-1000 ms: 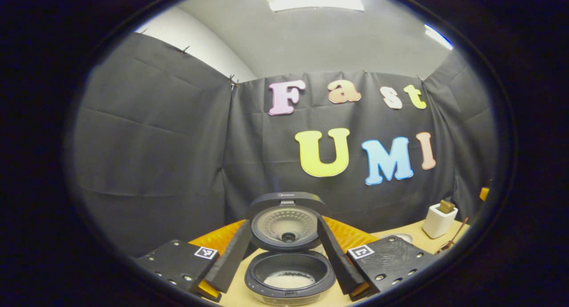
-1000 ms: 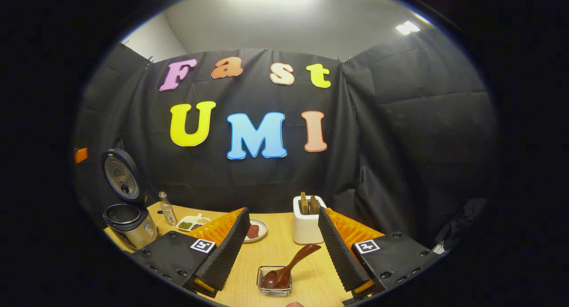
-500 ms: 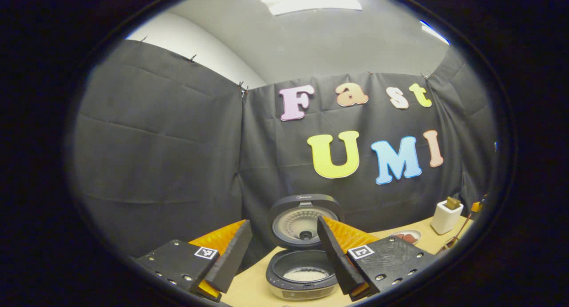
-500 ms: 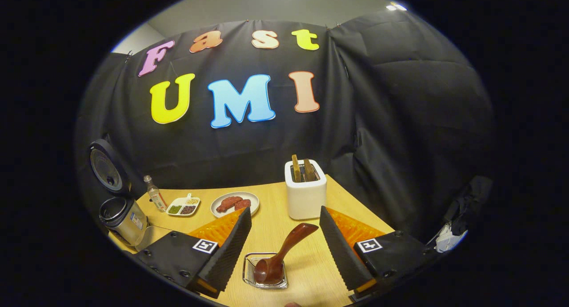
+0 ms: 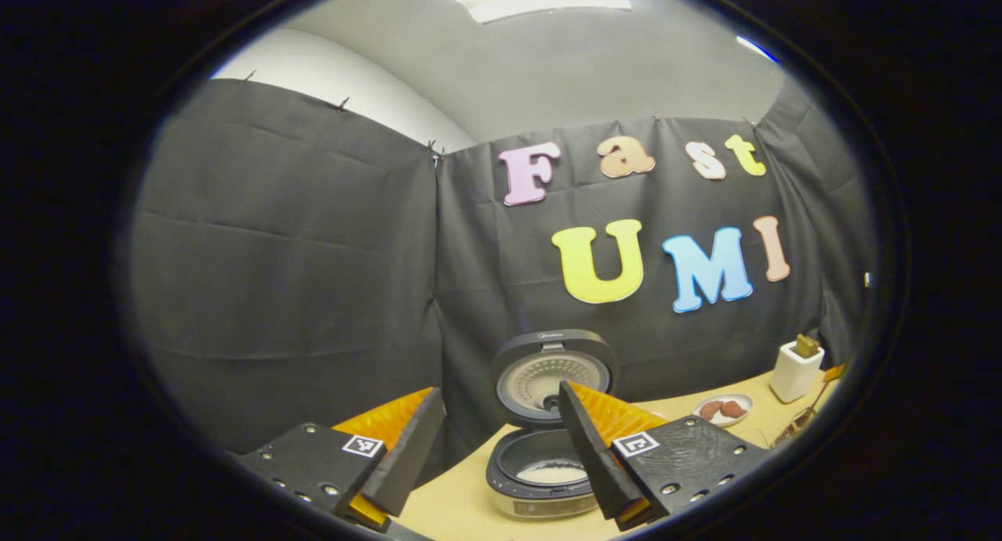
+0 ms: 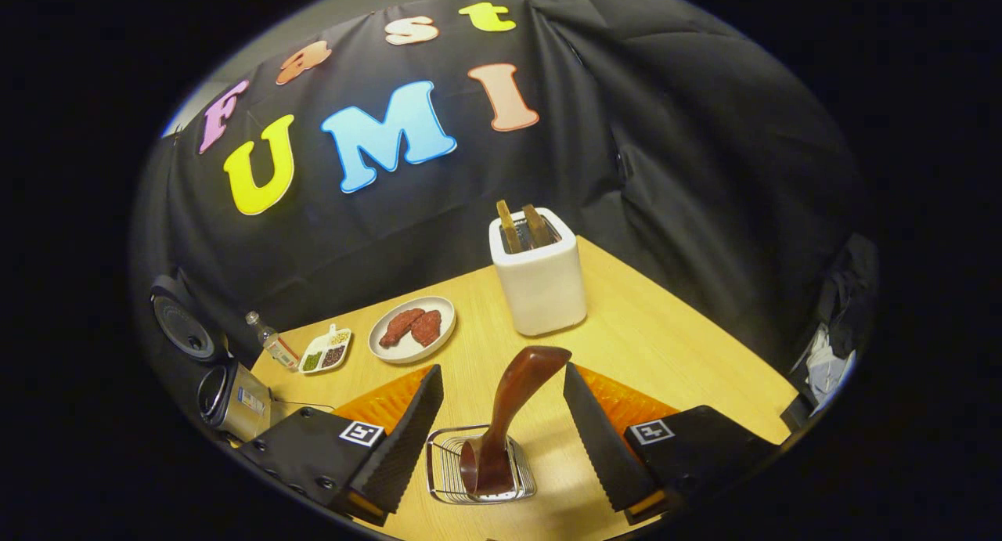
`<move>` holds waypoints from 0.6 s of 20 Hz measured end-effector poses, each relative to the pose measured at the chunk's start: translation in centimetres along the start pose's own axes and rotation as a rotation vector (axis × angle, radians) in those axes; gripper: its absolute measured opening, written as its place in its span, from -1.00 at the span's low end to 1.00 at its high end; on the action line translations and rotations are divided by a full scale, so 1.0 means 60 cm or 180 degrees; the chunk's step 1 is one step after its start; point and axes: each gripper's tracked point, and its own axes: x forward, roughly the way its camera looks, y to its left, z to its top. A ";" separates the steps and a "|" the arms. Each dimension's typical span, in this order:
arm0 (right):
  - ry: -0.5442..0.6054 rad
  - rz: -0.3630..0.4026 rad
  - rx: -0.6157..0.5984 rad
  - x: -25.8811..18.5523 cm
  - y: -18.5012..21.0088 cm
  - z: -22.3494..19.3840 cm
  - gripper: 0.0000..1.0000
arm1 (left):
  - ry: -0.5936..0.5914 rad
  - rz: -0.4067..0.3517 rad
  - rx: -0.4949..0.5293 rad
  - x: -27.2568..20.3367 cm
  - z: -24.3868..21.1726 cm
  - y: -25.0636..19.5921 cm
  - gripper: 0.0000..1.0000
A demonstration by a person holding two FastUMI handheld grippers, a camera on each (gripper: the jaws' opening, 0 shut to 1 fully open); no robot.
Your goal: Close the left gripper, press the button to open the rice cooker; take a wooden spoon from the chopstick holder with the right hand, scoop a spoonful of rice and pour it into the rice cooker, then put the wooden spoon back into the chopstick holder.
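Left gripper view: the rice cooker (image 5: 548, 439) stands lid-up on the table (image 5: 462, 510), drifted rightward since; the left gripper (image 5: 501, 478), jaws spread, should stay back

Right gripper view: the right gripper (image 6: 501, 447), spread, now looks down on the wooden spoon (image 6: 509, 408) in the chopstick holder (image 6: 446, 470); pinch the handle squarely, then lift straight

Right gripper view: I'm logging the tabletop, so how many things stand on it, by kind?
Rice cooker: 1
Bottle: 1
Divided dish: 1
Plate: 1
White toaster-like box: 1
Wire holder: 1
Wooden spoon: 1
Total: 7
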 end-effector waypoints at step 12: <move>0.0463 0.0186 0.0613 0.025 0.015 -0.059 -0.06 | 0.0091 0.0065 0.0022 -0.001 -0.011 0.022 0.77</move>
